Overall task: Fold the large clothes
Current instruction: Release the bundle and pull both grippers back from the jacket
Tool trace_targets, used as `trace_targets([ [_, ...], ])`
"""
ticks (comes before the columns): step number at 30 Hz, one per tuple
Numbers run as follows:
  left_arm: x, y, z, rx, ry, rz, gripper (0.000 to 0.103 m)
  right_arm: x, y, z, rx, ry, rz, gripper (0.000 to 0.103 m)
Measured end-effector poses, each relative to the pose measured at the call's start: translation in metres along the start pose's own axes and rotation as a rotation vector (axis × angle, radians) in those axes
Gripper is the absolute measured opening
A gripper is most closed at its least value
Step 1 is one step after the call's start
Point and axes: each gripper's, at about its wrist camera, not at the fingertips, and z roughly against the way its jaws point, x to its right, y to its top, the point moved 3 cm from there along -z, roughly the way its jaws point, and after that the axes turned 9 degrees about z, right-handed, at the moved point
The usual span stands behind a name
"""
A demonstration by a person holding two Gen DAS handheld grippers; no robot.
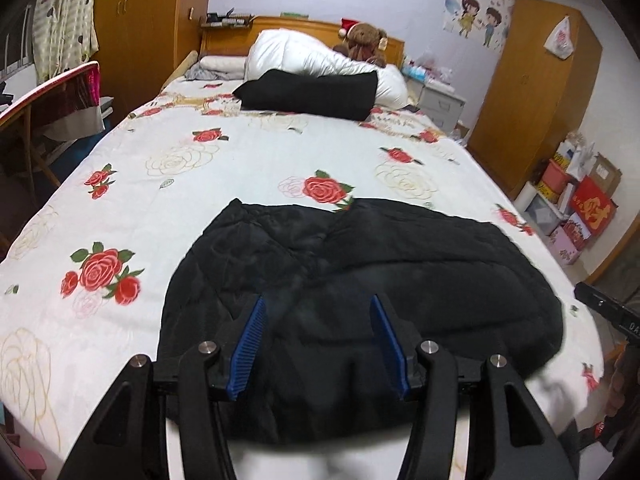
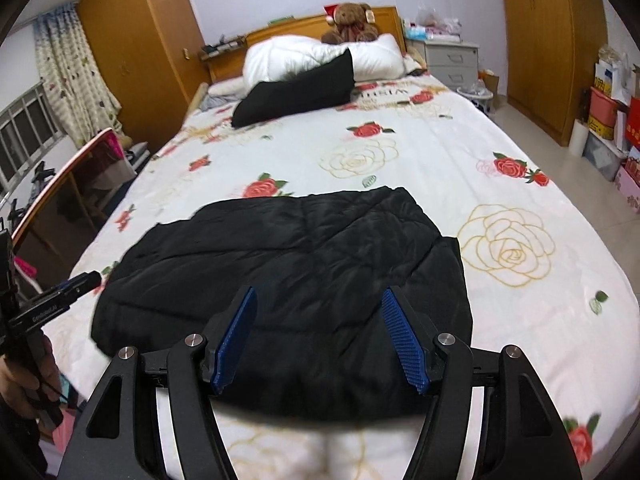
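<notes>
A black quilted jacket (image 1: pixel 360 280) lies folded in a compact bundle at the near end of the bed; it also shows in the right wrist view (image 2: pixel 304 280). My left gripper (image 1: pixel 318 304) is open with blue pads, held just above the jacket's near edge, holding nothing. My right gripper (image 2: pixel 320 296) is open too, above the near edge of the same jacket and empty. The left gripper's body (image 2: pixel 52 304) shows at the left of the right wrist view; the right gripper's body (image 1: pixel 608 312) shows at the right of the left wrist view.
The bed has a white rose-print cover (image 1: pixel 240 152). A folded black garment (image 1: pixel 312 94) and a white duvet (image 1: pixel 320 52) with a teddy bear (image 1: pixel 364 42) lie by the headboard. A table (image 1: pixel 48 92) stands left, wardrobe (image 1: pixel 532 92) and boxes (image 1: pixel 572 204) right.
</notes>
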Motion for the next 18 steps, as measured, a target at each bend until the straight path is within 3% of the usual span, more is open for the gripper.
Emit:
trace_targets([
  [11, 0.028, -0.044, 0.059, 0.026, 0.004, -0.040, 0.068, -0.044, -0.037, 0.062, 0.070, -0.013, 0.086, 0.065],
  [18, 0.041, -0.062, 0.076, 0.026, -0.004, -0.048, 0.073, -0.061, -0.046, 0.072, 0.077, -0.021, 0.151, 0.066],
])
